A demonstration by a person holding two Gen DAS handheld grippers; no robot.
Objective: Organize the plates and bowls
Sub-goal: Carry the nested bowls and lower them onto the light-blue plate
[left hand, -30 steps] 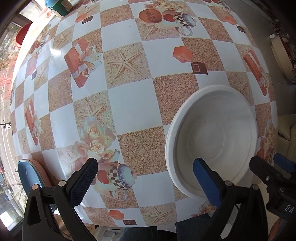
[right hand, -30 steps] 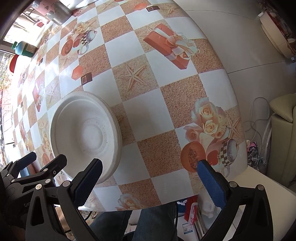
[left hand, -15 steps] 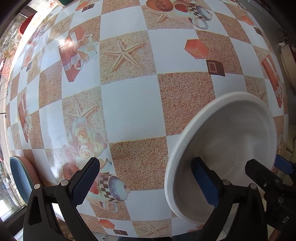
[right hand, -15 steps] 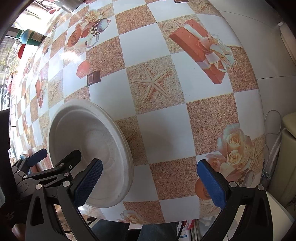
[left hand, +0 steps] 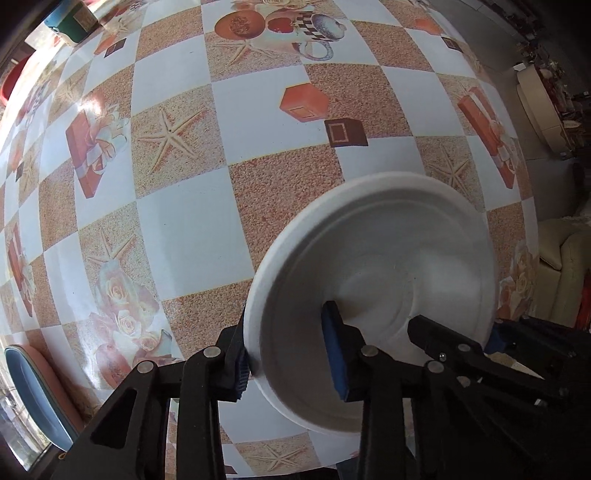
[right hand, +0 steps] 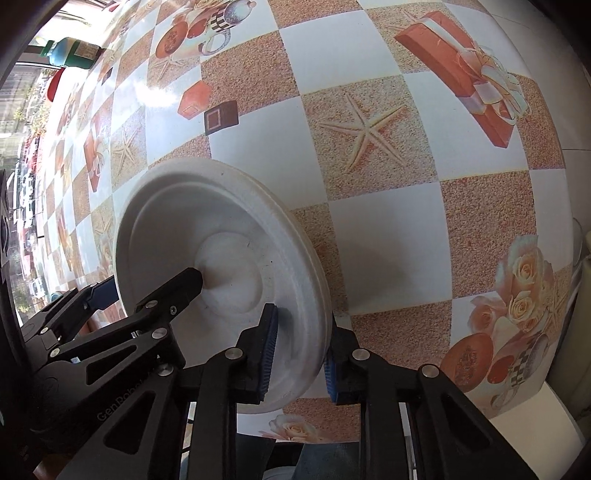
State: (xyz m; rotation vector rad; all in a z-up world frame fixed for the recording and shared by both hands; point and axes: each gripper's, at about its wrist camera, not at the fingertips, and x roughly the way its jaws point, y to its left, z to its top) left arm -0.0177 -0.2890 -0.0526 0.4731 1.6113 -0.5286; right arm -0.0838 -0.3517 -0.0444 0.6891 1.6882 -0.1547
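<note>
A white bowl (left hand: pixel 388 273) sits near the front edge of the patterned table; it also shows in the right wrist view (right hand: pixel 229 236). My left gripper (left hand: pixel 291 354) is shut on the bowl's left wall, one pad outside, one inside. My right gripper (right hand: pixel 299 350) is shut on the bowl's right wall, one pad inside, one outside. Each gripper shows in the other's view, the right one in the left wrist view (left hand: pixel 461 347) and the left one in the right wrist view (right hand: pixel 140 295). A stack of blue and pink plates (left hand: pixel 33 391) lies at the table's near left.
The table (left hand: pixel 177 229) has a checkered cloth with starfish and gift prints. A green jar (left hand: pixel 72 22) stands at the far left; it also shows in the right wrist view (right hand: pixel 75 51). A red object (left hand: pixel 9 79) lies near it. A cream sofa (left hand: pixel 565 266) is to the right.
Both grippers have closed from wide open onto opposite walls of the white bowl. Both views have moved closer to the bowl.
</note>
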